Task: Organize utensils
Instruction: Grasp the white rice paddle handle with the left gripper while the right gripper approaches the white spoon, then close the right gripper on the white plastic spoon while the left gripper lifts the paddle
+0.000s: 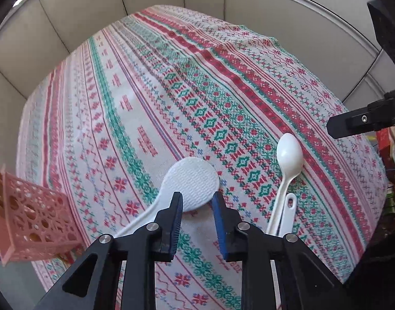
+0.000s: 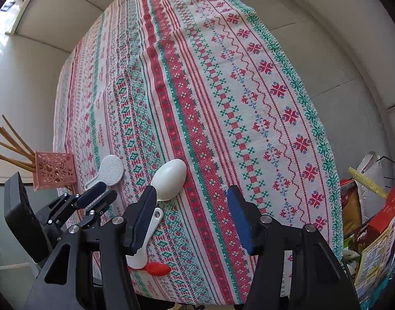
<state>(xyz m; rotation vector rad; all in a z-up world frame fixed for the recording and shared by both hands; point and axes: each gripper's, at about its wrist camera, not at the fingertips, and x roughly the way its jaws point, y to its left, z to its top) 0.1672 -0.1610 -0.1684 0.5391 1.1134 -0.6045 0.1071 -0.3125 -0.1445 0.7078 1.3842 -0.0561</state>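
Observation:
A white rice paddle (image 1: 192,184) lies on the patterned tablecloth (image 1: 171,90). My left gripper (image 1: 197,204) hovers over its neck, jaws narrowed but with cloth showing between the pads; the handle runs under the left finger. From the right wrist view the left gripper (image 2: 96,196) sits at the paddle (image 2: 112,171). A large white spoon (image 2: 169,178) lies just ahead of my right gripper (image 2: 192,191), which is open and empty. A smaller white spoon (image 2: 153,230) passes behind its left finger, beside a red spoon (image 2: 158,268). The pink lattice holder (image 2: 55,171) holds wooden chopsticks (image 2: 11,142).
The holder (image 1: 34,219) stands at the table's left edge. The large spoon (image 1: 289,152) and the smaller one (image 1: 288,211) lie right of the left gripper. Bags and boxes (image 2: 373,219) crowd the floor beyond the table's right edge. Pale wall panels surround the table.

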